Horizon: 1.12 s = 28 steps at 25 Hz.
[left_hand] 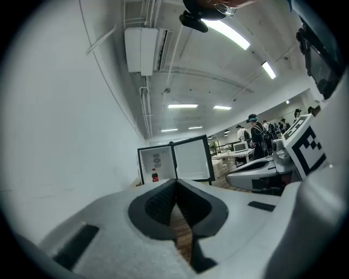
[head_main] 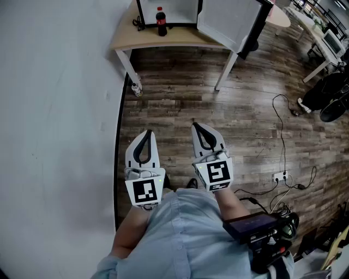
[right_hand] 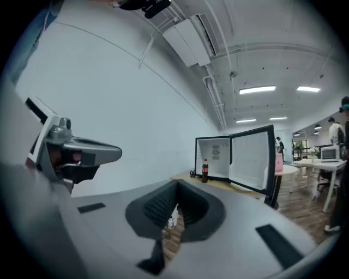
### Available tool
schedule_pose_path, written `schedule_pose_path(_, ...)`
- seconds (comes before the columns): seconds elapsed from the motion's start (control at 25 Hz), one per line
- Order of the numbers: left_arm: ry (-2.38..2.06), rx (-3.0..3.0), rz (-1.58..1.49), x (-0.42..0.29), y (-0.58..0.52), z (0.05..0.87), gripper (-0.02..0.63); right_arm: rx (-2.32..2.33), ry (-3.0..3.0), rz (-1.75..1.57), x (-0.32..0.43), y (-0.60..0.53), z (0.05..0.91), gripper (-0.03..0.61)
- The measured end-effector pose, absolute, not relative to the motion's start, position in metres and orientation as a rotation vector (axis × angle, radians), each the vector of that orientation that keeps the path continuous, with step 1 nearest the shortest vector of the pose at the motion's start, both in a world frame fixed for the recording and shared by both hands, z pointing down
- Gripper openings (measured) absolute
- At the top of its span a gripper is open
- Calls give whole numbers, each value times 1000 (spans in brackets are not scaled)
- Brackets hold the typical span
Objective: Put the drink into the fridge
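Observation:
A dark cola bottle with a red cap and label (head_main: 161,22) stands on a light wooden table (head_main: 180,39), just in front of a small fridge (head_main: 166,12) whose white door (head_main: 226,22) hangs open to the right. The bottle (right_hand: 205,170) and the open fridge (right_hand: 214,158) also show far ahead in the right gripper view, and the bottle (left_hand: 155,175) in the left gripper view. My left gripper (head_main: 145,133) and right gripper (head_main: 196,127) are side by side over the floor, far short of the table. Both are shut and empty.
A white wall (head_main: 54,109) runs along the left. A small bottle (head_main: 136,89) lies on the wood floor by the table leg. Cables and a power strip (head_main: 280,177) lie at the right. Desks, a round table (head_main: 278,16) and several people are further back.

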State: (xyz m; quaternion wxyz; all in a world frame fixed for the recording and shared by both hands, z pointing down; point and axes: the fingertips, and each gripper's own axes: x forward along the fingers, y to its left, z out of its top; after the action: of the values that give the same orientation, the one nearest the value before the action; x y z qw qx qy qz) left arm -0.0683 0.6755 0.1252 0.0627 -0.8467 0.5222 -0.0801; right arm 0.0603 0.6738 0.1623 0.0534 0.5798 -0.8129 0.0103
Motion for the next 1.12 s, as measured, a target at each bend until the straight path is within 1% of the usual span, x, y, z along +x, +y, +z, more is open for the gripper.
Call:
schedule_pose_path(0.56,1600,-2547,-252,-36,689,130,9,1758,-2546,18,91,686,162,6)
schedule_pose_path(0.6,1599,-2543,-254,-34,691,130,9,1753,-2554,16,93,688,162,54)
schedule_pose_path(0.64,1599,-2540,-257,-31,693,130,9,1742,-2561,9,95,689,161,137)
schedule_pose_path(0.68,1598,-2538,-261,-29,695,131,9,1731,-2566,-3,97,690,161,182)
schedule_pose_path(0.92,1626,-2543,-309,-26,702,145,9,1727,-2555,10,103,688,172,221)
schedule_pose_path(1.12,1626,-2548,-327,-30,681,149,9,1722,-2531,41,100,667,179,243)
